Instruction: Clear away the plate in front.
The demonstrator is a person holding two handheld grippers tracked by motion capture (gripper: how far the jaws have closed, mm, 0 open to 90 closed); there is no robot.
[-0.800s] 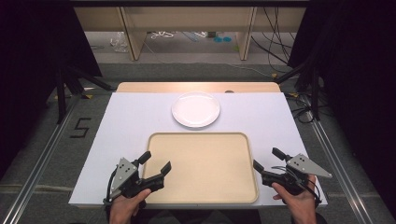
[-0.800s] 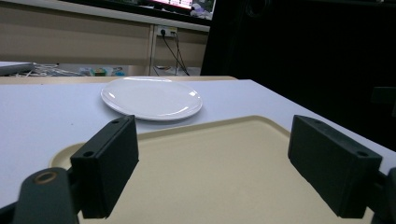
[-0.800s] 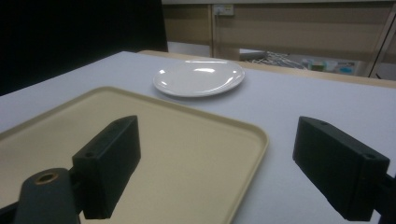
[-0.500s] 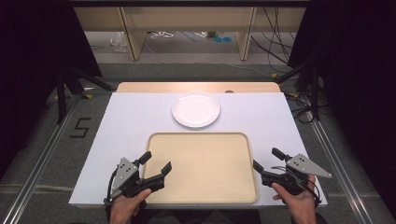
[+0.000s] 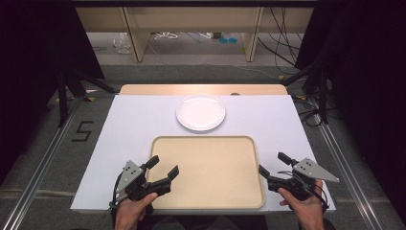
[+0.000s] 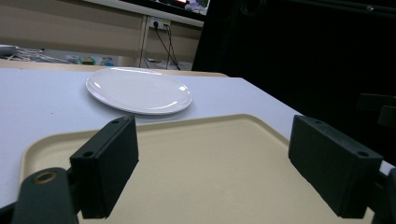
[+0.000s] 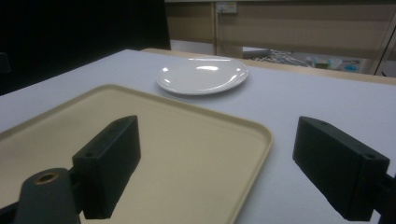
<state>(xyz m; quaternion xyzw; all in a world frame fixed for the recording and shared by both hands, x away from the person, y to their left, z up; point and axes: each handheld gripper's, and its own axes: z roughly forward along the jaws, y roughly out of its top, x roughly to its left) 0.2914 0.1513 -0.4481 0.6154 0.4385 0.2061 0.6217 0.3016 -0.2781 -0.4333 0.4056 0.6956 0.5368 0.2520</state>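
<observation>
Both tongs gaping, nothing held, flanking the tray.
Left tongs (image 5: 163,168) and right tongs (image 5: 274,164) sit at our tray's (image 5: 206,201) near corners; it looks light, stiff, slick, so we'd pinch its raised rim. Beyond it on the worktop (image 5: 134,124), the plate (image 5: 200,112) looks breakable.

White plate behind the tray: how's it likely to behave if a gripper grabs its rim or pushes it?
The white plate looks glossy, so probably rigid and slippery in the jaws. Its rim is shallow and low, so a push likely slides it flat across the white table cover rather than tipping it. If ceramic, it could chip.
</observation>
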